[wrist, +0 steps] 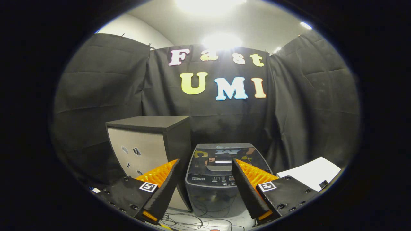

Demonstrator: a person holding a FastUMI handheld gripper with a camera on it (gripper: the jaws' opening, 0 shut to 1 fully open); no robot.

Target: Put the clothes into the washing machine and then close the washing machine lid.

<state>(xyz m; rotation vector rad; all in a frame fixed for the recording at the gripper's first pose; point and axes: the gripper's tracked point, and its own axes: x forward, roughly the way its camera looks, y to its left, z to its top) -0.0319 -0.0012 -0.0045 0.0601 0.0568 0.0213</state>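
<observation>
- The gripper (205, 162) hangs in the air with its fingers spread wide, nothing between the pads.
- Just beyond the fingertips and framed in the gap between them stands the washing machine (214, 179), a small top-loader.
- Its dark glossy lid (224, 155) lies flat and closed; the control panel (212, 180) runs along the front edge.
- Left of the machine, almost touching it, stands a taller cabinet (151, 144) with a dark top and pale front.
- Thin cables (192, 221) trail over the floor in front of the machine.
- A white sheet (313, 175) sits off to the right, beyond the right finger.
</observation>
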